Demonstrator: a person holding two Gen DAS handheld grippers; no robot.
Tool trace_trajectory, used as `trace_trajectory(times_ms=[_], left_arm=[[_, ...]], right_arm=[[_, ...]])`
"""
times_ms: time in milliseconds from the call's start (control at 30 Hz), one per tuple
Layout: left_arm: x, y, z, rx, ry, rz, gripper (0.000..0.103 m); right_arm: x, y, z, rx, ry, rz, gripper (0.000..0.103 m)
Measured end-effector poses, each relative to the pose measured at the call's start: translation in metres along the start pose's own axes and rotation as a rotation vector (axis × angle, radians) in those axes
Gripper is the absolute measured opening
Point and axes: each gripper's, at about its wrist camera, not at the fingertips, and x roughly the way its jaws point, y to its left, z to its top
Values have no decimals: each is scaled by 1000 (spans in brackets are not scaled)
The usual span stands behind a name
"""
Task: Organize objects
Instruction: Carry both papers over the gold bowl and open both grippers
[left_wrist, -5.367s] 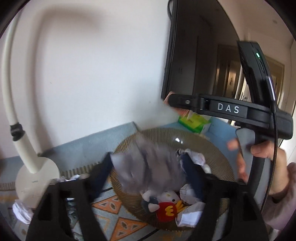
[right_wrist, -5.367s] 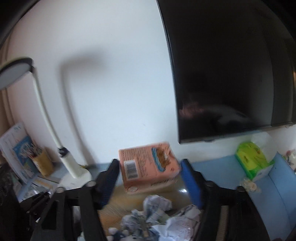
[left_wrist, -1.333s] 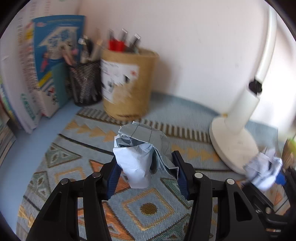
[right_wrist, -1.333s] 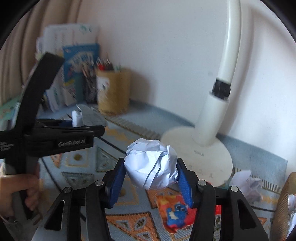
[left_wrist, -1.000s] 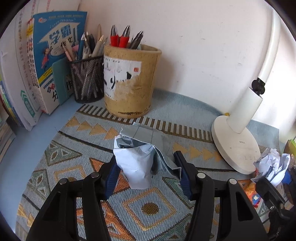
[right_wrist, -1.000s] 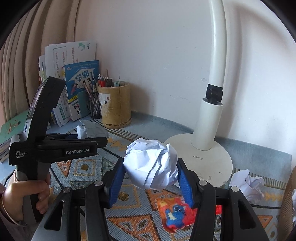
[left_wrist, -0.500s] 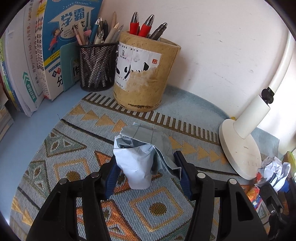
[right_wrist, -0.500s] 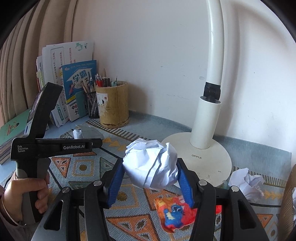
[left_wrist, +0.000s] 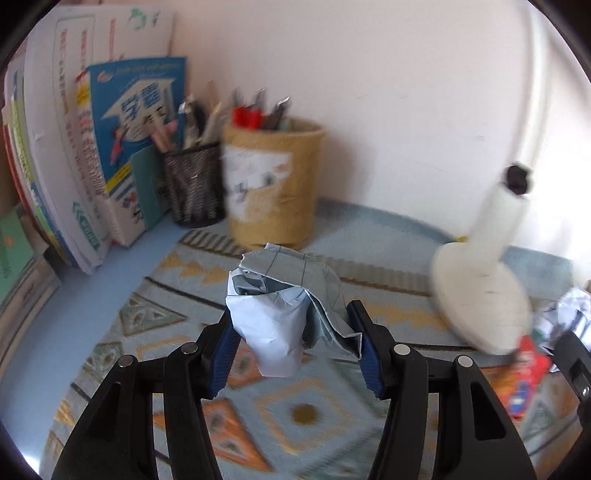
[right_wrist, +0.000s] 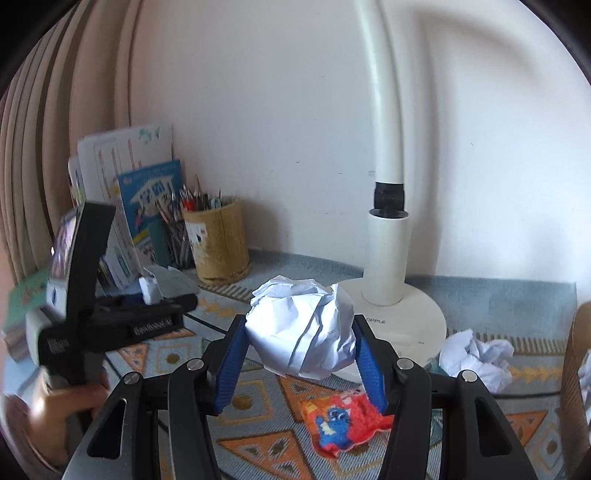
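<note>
**Both grippers carrying crumpled paper above the desk mat**

Left gripper (left_wrist: 291, 347): blue pads pressed against a crumpled sheet of grid paper (left_wrist: 284, 306), grey-white, with one flap hanging over the right pad. The paper is clear of the woven mat (left_wrist: 306, 410) beneath it. Jaws partly closed, clamped on the sheet.

Right gripper (right_wrist: 301, 363): pads clamped on a white paper ball (right_wrist: 301, 332), which bulges above and below the pads. It too is held off the mat (no contact with the surface visible).

In the right wrist view, the left gripper's black body shows at the left edge, held by a hand (right_wrist: 62, 417); its paper appears as a small white-grey lump at the tip.

Desk contents, back edge against the wall:
- books (left_wrist: 92, 158) standing upright at the back left corner
- a black mesh pen cup (left_wrist: 194, 184) just beside a tan pen holder (left_wrist: 271, 184), both filled with pens; the two appear to touch, though blur makes this uncertain
- a white desk lamp (right_wrist: 388, 258), its round base on the mat toward the right, its neck rising up the wall

On the mat near the lamp base: a loose paper ball (right_wrist: 476, 356) to the right of the base, and a red snack wrapper (right_wrist: 343, 421) with a blue figure lying flat in front of it. At the right edge, a brown curved rim is partly visible (cannot tell what it belongs to).
</note>
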Motion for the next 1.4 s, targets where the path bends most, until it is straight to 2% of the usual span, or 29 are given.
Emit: trace_trajectory(times_ms=[67, 133, 300, 467, 600, 667, 833, 1100, 1267, 1300, 1333, 1367, 1400], left_arm=[[-13, -18, 8, -14, -26, -63, 55], [-31, -49, 17, 18, -59, -118, 55], [-74, -153, 26, 197, -131, -302, 56], [-101, -254, 15, 345, -110, -502, 57], [-111, -317, -4, 465, -84, -601, 57], [-111, -339, -14, 502, -65, -632, 58], [-99, -365, -29, 518, -6, -665, 58], [-78, -366, -34, 473, 60, -670, 58], [-78, -365, -36, 483, 54, -681, 58], [-83, -369, -37, 489, 48, -673, 63], [-83, -370, -38, 491, 48, -661, 84], [-82, -372, -39, 491, 68, -669, 99], [-77, -376, -41, 486, 127, -704, 102]], right_arm=[[-20, -10, 13, 32, -38, 7, 54], [-47, -26, 31, 40, -89, -9, 54], [-111, -86, 65, 69, -166, -109, 54], [-160, -165, 78, 124, -149, -278, 54], [-186, -228, 73, 179, -110, -402, 54], [-192, -250, 66, 203, -84, -422, 54], [-194, -287, 52, 251, -22, -448, 54], [-179, -304, 44, 241, 35, -449, 54], [-172, -311, 42, 262, 54, -448, 57], [-170, -312, 42, 267, 60, -450, 59], [-169, -313, 42, 271, 65, -457, 74], [-167, -313, 42, 275, 82, -467, 103], [-163, -313, 42, 283, 114, -476, 103]])
